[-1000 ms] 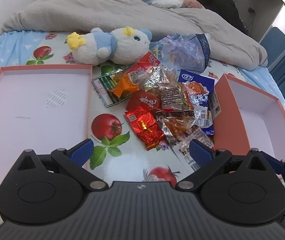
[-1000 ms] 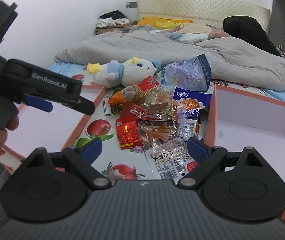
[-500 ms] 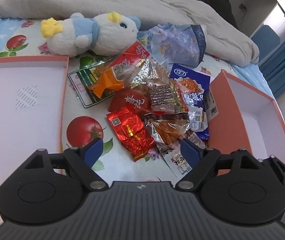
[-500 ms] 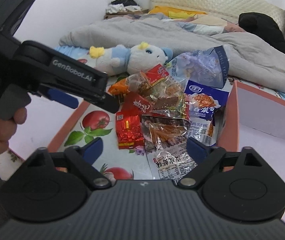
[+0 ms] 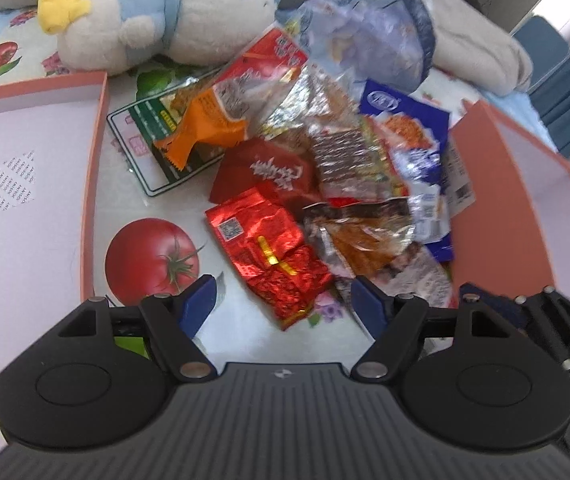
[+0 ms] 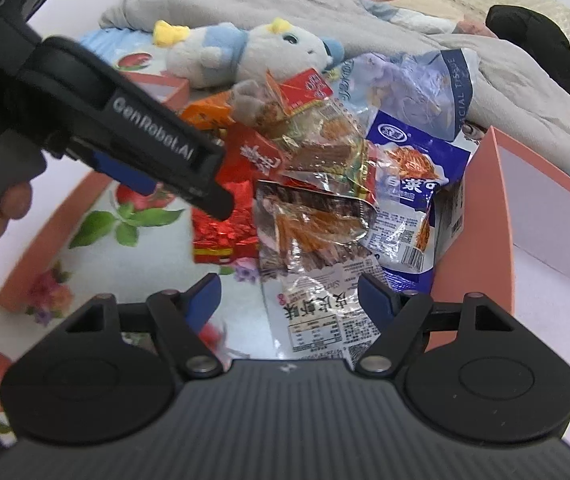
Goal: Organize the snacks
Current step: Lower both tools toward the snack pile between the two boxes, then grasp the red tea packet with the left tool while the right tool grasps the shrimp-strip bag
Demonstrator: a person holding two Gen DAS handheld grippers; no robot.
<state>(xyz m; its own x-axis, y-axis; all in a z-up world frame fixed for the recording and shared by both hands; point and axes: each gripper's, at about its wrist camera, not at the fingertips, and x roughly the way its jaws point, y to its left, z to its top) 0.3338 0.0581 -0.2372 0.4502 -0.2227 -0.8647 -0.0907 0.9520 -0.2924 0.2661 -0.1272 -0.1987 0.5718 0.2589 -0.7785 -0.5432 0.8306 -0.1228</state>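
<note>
- Red foil packet [image 5: 271, 258]: lies flat on the bed sheet at the near-left edge of the snack pile [image 5: 325, 168], between the two orange boxes, touching the clear strip-snack packet [image 5: 359, 236] on its right.
- Left gripper [image 5: 285, 304]: poised just above the red foil packet; jaws spread wide and holding nothing.
- Right gripper [image 6: 289, 298]: jaws also spread wide and empty, above the white printed packet [image 6: 317, 312] at the pile's near edge.
- Recommended step: lower the left jaws so they straddle the red foil packet across its short side, then close on the crumpled near end. Foil will likely slip; take a deep bite.
- Avoid catching the clear strip-snack packet, which overlaps the right edge of the red foil packet.
- Left box [image 5: 97, 160]: shallow, white inside, to the left of the pile; a likely destination.
- Right box [image 5: 497, 184]: deeper, against the pile's right edge, with the blue packet [image 5: 413, 132] leaning on its wall.
- Plush toy [image 5: 165, 16] and tissue pack [image 5: 369, 36]: behind the pile, clear of the approach.
- The two grippers work close together over the pile; keep them apart.
</note>
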